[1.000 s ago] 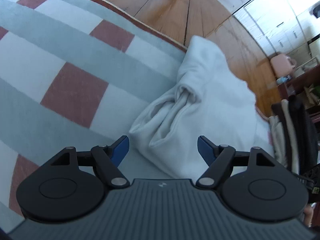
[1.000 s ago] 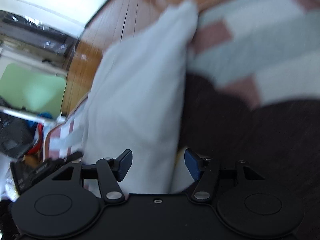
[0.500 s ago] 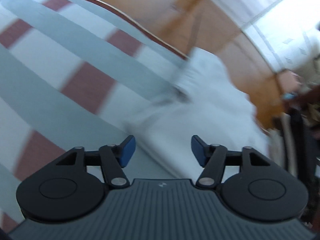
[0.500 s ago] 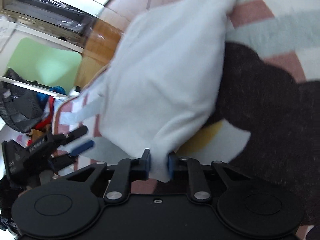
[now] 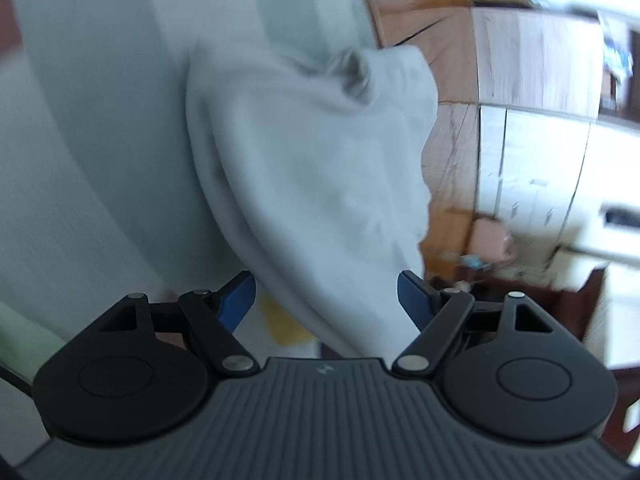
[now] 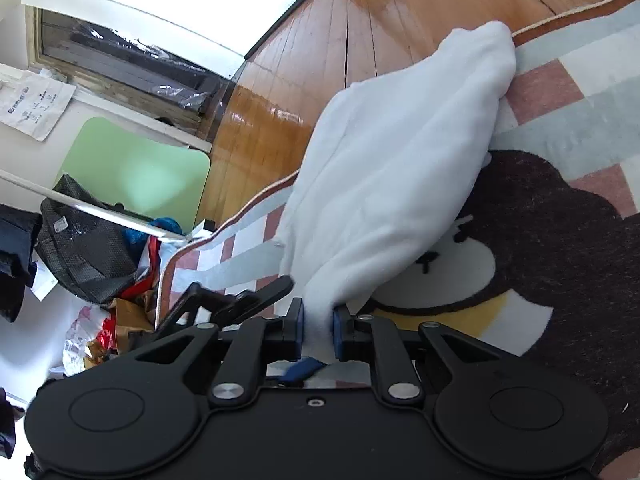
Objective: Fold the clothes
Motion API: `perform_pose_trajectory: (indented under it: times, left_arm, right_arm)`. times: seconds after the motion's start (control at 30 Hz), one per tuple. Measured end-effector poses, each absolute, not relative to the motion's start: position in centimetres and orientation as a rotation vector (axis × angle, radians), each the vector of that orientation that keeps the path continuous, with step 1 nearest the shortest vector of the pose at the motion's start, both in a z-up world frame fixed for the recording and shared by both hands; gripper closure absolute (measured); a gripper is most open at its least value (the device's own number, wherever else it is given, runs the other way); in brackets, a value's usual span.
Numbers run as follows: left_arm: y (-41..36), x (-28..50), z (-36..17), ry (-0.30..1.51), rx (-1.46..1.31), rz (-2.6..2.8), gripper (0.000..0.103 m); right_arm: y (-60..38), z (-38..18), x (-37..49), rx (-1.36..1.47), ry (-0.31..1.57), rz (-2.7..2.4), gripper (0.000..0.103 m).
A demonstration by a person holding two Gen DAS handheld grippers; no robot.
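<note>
1. Though clenched tight, the right gripper (image 6: 318,330) hardly counts as a broad hold: only a narrow, bunched pinch of the white garment (image 6: 400,152) squeezed between the blue pads, with that end raised clear of the rug (image 6: 580,92)
2. Equally close in the other view, the left gripper (image 5: 326,296) spread wide and grasping nothing, one pad on either side of the garment's hanging lower end; too blurred to tell whether cloth brushes either pad
3. A little further out, a long slack sag of cloth running away from the pinch, passing over the pale face of the dark bear figure (image 6: 560,240) woven into the rug
4. Furthest off, the garment's other end resting at the rug's border, right beside the wooden floor (image 6: 380,20), puckered into a small fold there
5. By the look of it, thick and fleecy, soft, limp and fairly light: no stiffness to keep a shape, so bound to droop and crease wherever unsupported; neither fragile nor slippery, so unlikely to slide out of firm pads
6. Best taken at a hem or corner rather than mid-panel, biting through every layer at once, with the second hold set along the same edge as the existing pinch so as to stretch that edge straight between the two
7. Fitting either a lift to shake the garment flat or a carry-over to lay one half on the other; not possible to tell which from this alone
</note>
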State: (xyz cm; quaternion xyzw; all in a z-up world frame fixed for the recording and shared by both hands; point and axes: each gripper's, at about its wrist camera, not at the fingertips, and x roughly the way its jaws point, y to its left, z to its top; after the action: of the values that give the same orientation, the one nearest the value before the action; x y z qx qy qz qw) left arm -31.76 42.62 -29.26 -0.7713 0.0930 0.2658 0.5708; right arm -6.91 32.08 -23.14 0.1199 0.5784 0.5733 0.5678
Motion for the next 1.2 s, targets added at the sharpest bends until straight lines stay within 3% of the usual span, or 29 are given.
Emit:
perform_pose_trajectory:
  times: [0.07, 0.1, 0.17, 0.2, 0.37, 0.47, 0.5, 0.87, 1.0, 1.07, 1.13, 1.2]
  left_arm:
    - [42.6, -31.4, -29.7, 0.191, -1.837, 0.638, 0.021]
    - [42.7, -31.3, -29.6, 0.18, -1.828, 0.668, 0.026]
    - [43.0, -31.6, -28.6, 0.144, -1.726, 0.702, 0.063]
    - [43.1, -31.8, -27.6, 0.163, -1.654, 0.717, 0.089]
    - [43.7, -32.6, -22.6, 0.249, -1.289, 0.779, 0.092]
    - [43.7, -32.1, -21.1, 0.381, -1.065, 0.862, 0.092]
    - [43.6, -31.8, -21.3, 0.439, -1.002, 0.896, 0.092]
    - [45.1, -34.1, -24.8, 0.434, -1.139, 0.856, 0.091]
    - [45.5, -34.4, -25.9, 0.426, -1.156, 0.861, 0.083]
    - [45.9, -34.7, -26.3, 0.424, -1.155, 0.872, 0.074]
    - [46.4, -34.3, -26.4, 0.457, -1.109, 0.874, 0.057]
    - [46.5, -33.5, -26.3, 0.504, -1.032, 0.868, 0.054]
  right_arm:
    - [32.2, -22.7, -7.1, 0.286, 1.354, 1.363, 0.086]
    - [32.3, -22.4, -7.2, 0.284, 1.35, 1.372, 0.086]
    - [32.4, -21.9, -7.5, 0.267, 1.34, 1.388, 0.086]
    - [32.4, -21.7, -7.7, 0.259, 1.339, 1.399, 0.086]
    - [32.6, -21.3, -9.6, 0.122, 1.346, 1.511, 0.085]
    - [31.9, -21.4, -10.3, -0.056, 1.249, 1.488, 0.065]
    - [31.6, -21.6, -9.8, -0.095, 1.219, 1.44, 0.053]
    - [33.2, -25.5, 3.7, 0.22, 1.297, 1.057, 0.049]
    - [35.6, -26.8, 5.0, 0.217, 1.273, 0.998, 0.048]
    - [36.9, -26.9, 5.1, 0.185, 1.206, 1.014, 0.043]
    - [38.4, -26.8, 5.0, 0.152, 1.152, 1.064, 0.033]
    - [40.0, -26.6, 4.7, 0.116, 1.109, 1.117, 0.035]
